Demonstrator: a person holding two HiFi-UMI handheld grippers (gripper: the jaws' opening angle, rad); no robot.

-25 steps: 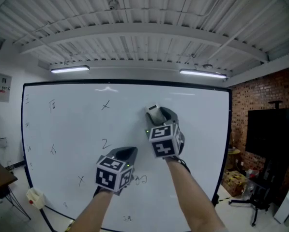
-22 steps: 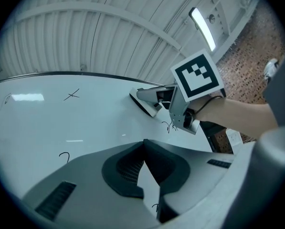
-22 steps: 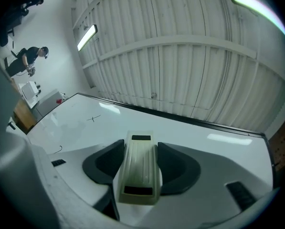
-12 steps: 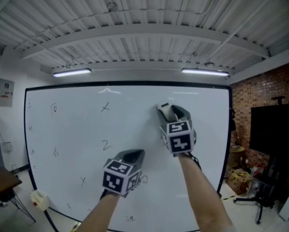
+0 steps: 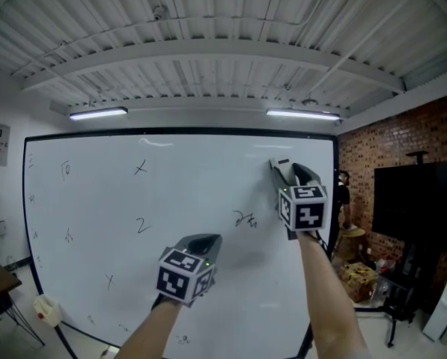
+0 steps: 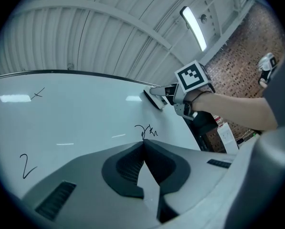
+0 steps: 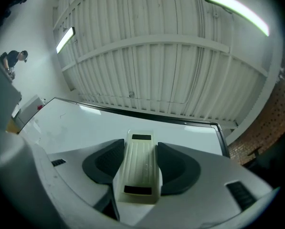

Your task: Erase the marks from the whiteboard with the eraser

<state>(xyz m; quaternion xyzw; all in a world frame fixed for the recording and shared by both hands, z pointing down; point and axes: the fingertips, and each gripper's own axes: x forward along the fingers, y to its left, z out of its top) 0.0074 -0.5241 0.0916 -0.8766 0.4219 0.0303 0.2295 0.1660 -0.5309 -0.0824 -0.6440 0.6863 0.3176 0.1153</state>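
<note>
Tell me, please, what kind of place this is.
Probably a work room or lab in an industrial building: a big whiteboard stands ahead, the ceiling is ribbed metal with tube lights, and a bare brick wall is at the right.

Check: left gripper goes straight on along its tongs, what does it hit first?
The whiteboard, about at the scribble just past the shut tongs of the left gripper. Nothing shows in between, though the gap to the board is hard to judge. The eraser sits up-right, off that line.

Whiteboard [image 5: 186, 197] with scattered marks [image 5: 245, 219]
</note>
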